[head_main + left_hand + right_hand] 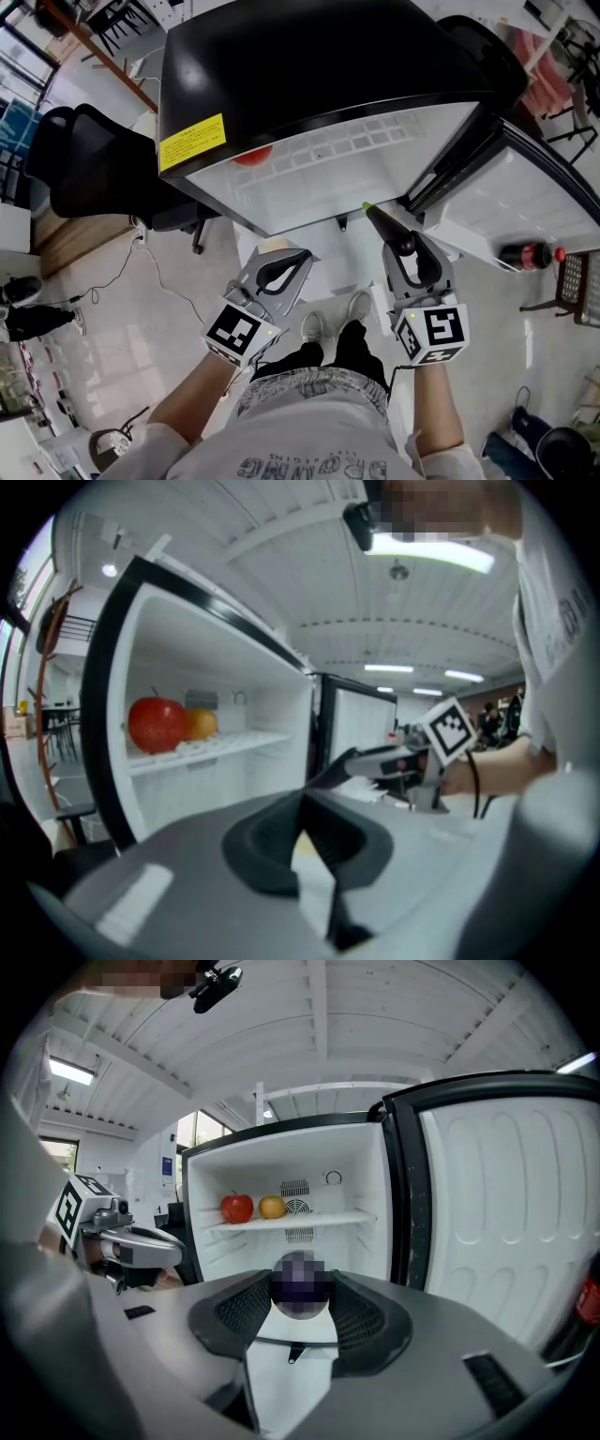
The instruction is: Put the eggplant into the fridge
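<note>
The dark purple eggplant with a green stem tip sticks forward out of my right gripper, which is shut on it. In the right gripper view the eggplant fills the gap between the dark pads of the right gripper. The open fridge stands just ahead, its white shelf facing me. My left gripper hovers beside the right one, its tips together and empty. The left gripper also points at the fridge opening from the left.
A red apple and an orange fruit sit on the left of the shelf. The fridge door hangs open at the right, with a cola bottle in its rack. A black chair stands left of the fridge.
</note>
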The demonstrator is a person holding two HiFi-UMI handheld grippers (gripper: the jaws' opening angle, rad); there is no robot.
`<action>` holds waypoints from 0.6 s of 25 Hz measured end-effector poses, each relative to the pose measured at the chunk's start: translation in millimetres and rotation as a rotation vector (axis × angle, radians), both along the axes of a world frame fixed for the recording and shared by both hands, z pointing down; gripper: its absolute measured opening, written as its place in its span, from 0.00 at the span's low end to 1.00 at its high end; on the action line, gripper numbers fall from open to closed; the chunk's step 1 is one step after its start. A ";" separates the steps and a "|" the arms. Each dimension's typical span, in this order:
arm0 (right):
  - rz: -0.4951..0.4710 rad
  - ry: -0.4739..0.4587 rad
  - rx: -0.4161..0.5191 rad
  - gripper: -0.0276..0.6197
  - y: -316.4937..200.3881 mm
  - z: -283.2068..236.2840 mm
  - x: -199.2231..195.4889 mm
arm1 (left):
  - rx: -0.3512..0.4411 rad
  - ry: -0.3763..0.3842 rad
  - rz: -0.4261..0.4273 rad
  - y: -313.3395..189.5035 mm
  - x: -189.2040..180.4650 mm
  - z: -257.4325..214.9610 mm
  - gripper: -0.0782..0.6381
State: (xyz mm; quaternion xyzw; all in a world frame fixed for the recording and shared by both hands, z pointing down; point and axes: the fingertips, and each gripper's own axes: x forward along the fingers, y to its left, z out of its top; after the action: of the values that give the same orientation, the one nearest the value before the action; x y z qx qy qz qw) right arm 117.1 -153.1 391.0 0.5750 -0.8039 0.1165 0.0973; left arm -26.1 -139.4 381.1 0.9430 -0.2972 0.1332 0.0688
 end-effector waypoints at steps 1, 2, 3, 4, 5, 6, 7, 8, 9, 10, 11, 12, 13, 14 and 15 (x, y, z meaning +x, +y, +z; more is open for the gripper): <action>-0.003 -0.002 -0.001 0.33 -4.1 1.7 2.1 | -0.002 -0.003 -0.005 -3.8 2.6 1.1 0.12; -0.007 -0.004 -0.003 0.33 -8.2 3.4 4.1 | -0.005 -0.005 -0.010 -7.6 5.1 2.2 0.12; -0.010 -0.005 -0.005 0.33 -12.3 5.4 5.9 | -0.006 -0.008 -0.013 -11.3 7.8 3.3 0.12; -0.012 -0.006 -0.007 0.33 -16.7 7.4 7.5 | -0.008 -0.010 -0.016 -15.1 10.5 4.8 0.12; -0.014 -0.007 -0.008 0.33 -21.3 9.2 8.9 | -0.011 -0.013 -0.018 -18.9 13.1 6.9 0.12; -0.015 -0.007 -0.007 0.33 -26.1 10.6 10.1 | -0.015 -0.014 -0.022 -22.4 15.6 9.4 0.12; -0.015 -0.008 -0.004 0.33 -31.2 11.8 11.4 | -0.019 -0.014 -0.026 -25.6 18.1 11.8 0.12; -0.013 -0.007 0.000 0.33 -36.3 13.0 12.8 | -0.024 -0.015 -0.030 -28.3 20.4 14.2 0.12; -0.009 -0.006 0.004 0.33 -41.6 14.6 14.3 | -0.028 -0.018 -0.032 -30.3 22.3 16.4 0.12; -0.005 -0.004 0.009 0.33 -47.3 16.7 15.8 | -0.032 -0.023 -0.033 -32.1 24.1 18.3 0.12; 0.000 -0.002 0.013 0.33 -53.3 19.5 17.0 | -0.035 -0.028 -0.033 -33.7 25.6 19.9 0.12; 0.005 0.001 0.018 0.33 -59.6 22.7 18.1 | -0.038 -0.033 -0.034 -35.3 26.6 21.6 0.12; 0.010 0.004 0.023 0.33 -65.8 26.2 18.9 | -0.040 -0.037 -0.035 -37.0 27.0 23.4 0.12; 0.015 0.009 0.027 0.33 -71.6 29.9 19.2 | -0.042 -0.039 -0.038 -38.9 26.7 24.9 0.12; 0.019 0.016 0.031 0.33 -77.0 33.6 18.8 | -0.044 -0.042 -0.043 -41.1 25.6 26.5 0.12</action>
State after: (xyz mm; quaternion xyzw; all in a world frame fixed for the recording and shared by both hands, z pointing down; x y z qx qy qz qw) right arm 135.9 -230.1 424.6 0.5849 -0.7994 0.1004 0.0935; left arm -0.5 -180.5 407.6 0.9316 -0.3157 0.1579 0.0863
